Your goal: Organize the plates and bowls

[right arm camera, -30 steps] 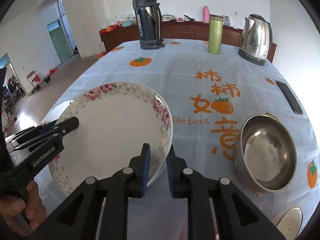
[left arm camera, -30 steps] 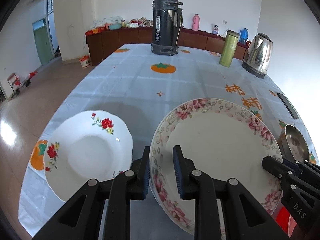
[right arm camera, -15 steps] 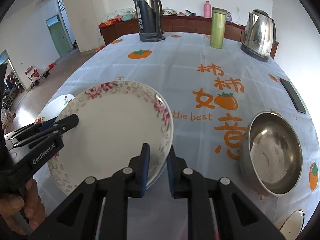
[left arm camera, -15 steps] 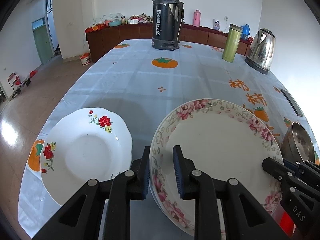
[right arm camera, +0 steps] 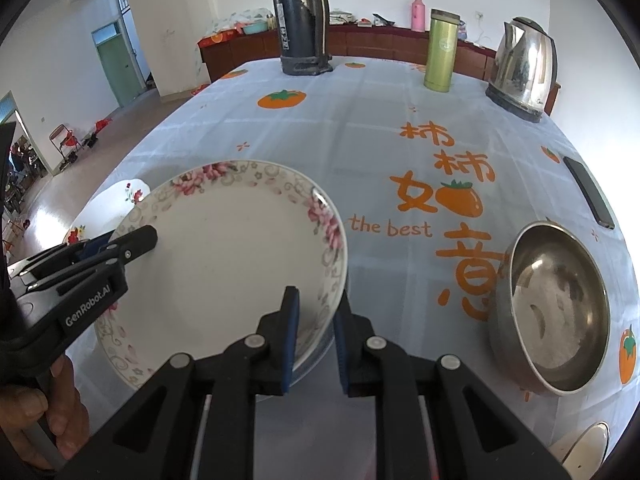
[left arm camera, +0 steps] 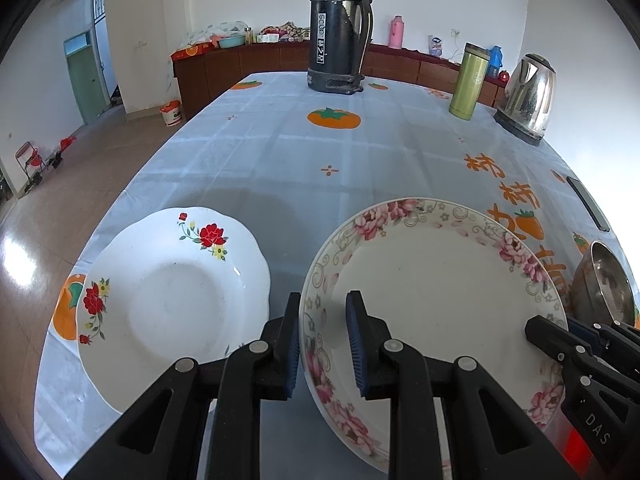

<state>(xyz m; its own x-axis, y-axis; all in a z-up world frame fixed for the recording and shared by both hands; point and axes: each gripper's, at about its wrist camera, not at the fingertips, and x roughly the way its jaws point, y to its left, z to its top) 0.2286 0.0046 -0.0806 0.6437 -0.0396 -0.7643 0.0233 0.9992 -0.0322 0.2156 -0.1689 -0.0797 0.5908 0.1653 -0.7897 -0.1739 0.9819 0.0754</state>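
I have both grippers on the pink-flowered plate (left arm camera: 440, 280). My left gripper (left arm camera: 323, 344) straddles its near-left rim, one finger over the face and one outside, jaws narrowly parted around the rim; whether the pads actually press it I cannot tell. My right gripper (right arm camera: 314, 336) sits the same way on the near-right rim, jaws close together about the edge.

Just left of my left gripper lies the red-flowered plate (left arm camera: 172, 300), its scalloped edge nearly touching the outer finger. That plate sits close to the table edge (left arm camera: 132, 184), with floor beyond. To the right of my right gripper the steel bowl (right arm camera: 556, 308) rests apart from the plate, with a strip of cloth between. A phone (right arm camera: 588, 192) lies further right, near that side's edge.

Ahead of both grippers the tablecloth runs open. Far ahead stand the black flask (left arm camera: 340, 28), green tumbler (left arm camera: 468, 80) and steel kettle (left arm camera: 528, 96), well apart from the plates.
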